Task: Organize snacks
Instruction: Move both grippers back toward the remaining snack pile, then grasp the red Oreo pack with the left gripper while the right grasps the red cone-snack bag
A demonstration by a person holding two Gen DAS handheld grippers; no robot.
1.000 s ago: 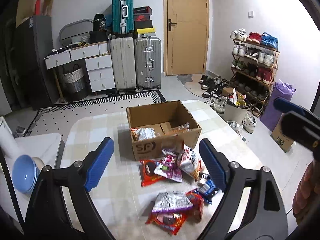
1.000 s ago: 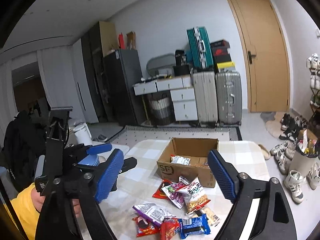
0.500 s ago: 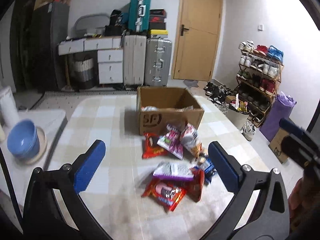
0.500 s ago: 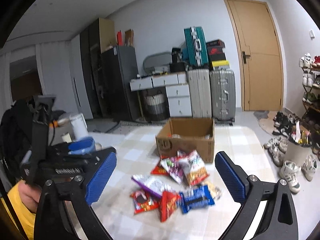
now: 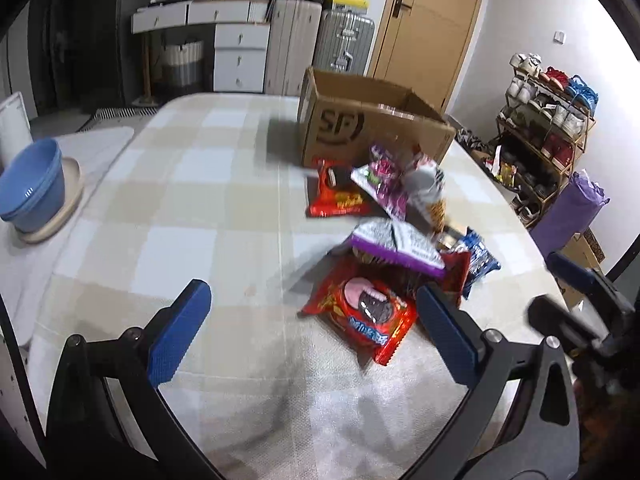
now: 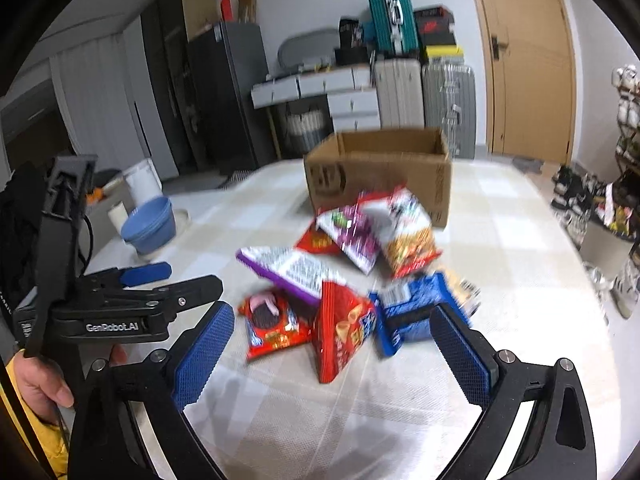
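Several snack packets lie in a loose pile on the checked tablecloth in front of an open cardboard box (image 5: 372, 128) (image 6: 380, 172). Nearest is a red cookie packet (image 5: 362, 314) (image 6: 270, 322), with a purple-and-silver packet (image 5: 396, 246) (image 6: 290, 270), a red chip packet (image 6: 340, 330) and a blue packet (image 6: 416, 308) around it. My left gripper (image 5: 312, 332) is open and empty, low over the table just short of the red cookie packet. My right gripper (image 6: 332, 356) is open and empty, low over the near side of the pile. The left gripper also shows in the right wrist view (image 6: 160, 280).
A blue bowl (image 5: 30, 184) (image 6: 150, 224) on a plate stands at the table's left edge. Suitcases, drawers and a door are behind the table. A shoe rack (image 5: 548, 120) and a purple bag (image 5: 568, 216) stand on the right.
Both grippers have come down and forward towards the snack pile, which now looks much closer. Both stay open and empty. The snacks and box have not moved.
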